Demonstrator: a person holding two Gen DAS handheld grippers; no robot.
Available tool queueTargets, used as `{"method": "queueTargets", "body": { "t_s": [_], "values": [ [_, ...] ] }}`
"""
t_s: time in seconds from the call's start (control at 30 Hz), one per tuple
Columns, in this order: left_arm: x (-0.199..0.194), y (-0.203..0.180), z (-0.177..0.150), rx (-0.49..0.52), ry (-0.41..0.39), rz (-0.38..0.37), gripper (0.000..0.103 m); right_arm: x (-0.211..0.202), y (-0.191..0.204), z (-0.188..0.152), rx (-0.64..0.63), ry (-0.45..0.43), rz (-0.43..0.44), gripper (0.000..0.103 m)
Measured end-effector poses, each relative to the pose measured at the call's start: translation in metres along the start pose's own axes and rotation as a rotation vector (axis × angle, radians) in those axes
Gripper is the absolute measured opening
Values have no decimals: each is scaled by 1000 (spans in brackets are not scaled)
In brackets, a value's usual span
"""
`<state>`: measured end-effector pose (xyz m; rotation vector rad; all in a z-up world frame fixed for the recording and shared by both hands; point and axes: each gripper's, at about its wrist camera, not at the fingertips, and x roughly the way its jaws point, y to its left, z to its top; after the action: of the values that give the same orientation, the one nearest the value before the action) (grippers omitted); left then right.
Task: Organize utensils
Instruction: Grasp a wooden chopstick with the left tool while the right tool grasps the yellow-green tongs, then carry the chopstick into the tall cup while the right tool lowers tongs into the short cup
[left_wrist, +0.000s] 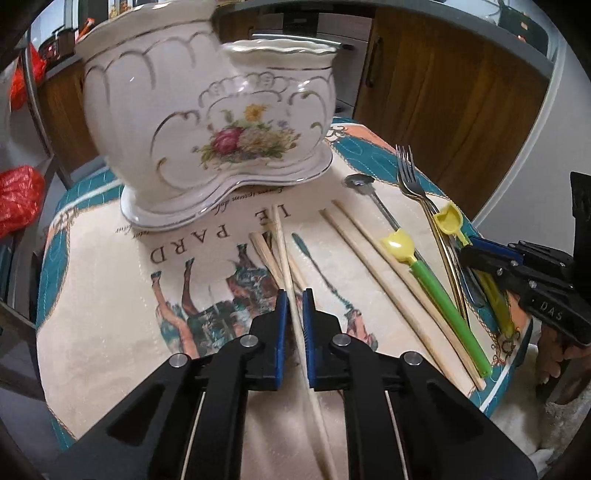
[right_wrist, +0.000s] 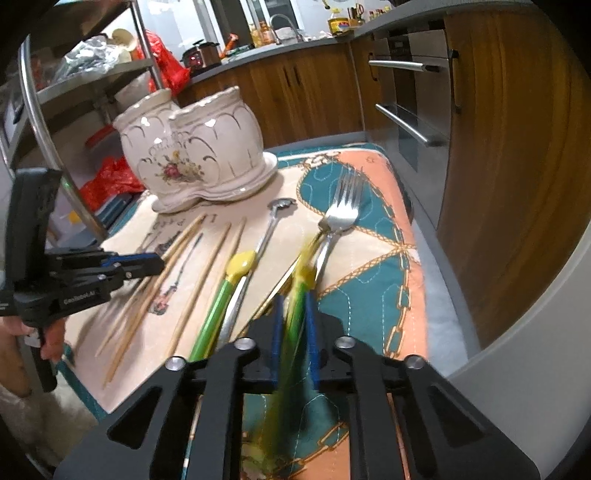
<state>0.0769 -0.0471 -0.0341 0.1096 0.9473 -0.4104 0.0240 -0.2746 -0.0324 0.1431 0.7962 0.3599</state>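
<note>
Two handheld grippers work a spread of utensils on a printed cloth, each clamped on one piece and ready to carry it to the white flowered holder (left_wrist: 207, 122) at the far end of the surface. The left gripper (left_wrist: 294, 295) has its jaws closed on a single wooden chopstick (left_wrist: 282, 243), which runs out ahead toward the holder's base. The right gripper (right_wrist: 294, 302) has its jaws closed on a green-handled scoop with a yellow tip (right_wrist: 301, 291); blur makes it hard to say whether that piece has left the cloth. Done well, each lift should go straight up to clear the neighbouring chopsticks (left_wrist: 373, 258), steel fork (right_wrist: 341, 210) and small spoon (right_wrist: 275, 214), then tip each piece upright over an opening of the holder before release.
</note>
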Motion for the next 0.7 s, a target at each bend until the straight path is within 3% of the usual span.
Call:
{"method": "queueTargets", "body": {
  "t_s": [0.33,0.53,0.7],
  "values": [
    [-13,20,-10,-17,12,12,5,-6,-9,2,-5,-32,-48,9],
    [-15,18,-8,23,54,32,5,-3,-6,1,-30,-20,-75,9],
    [-13,21,-5,16,78,7,5,-3,-5,1,-34,-20,-70,9]
  ]
}}
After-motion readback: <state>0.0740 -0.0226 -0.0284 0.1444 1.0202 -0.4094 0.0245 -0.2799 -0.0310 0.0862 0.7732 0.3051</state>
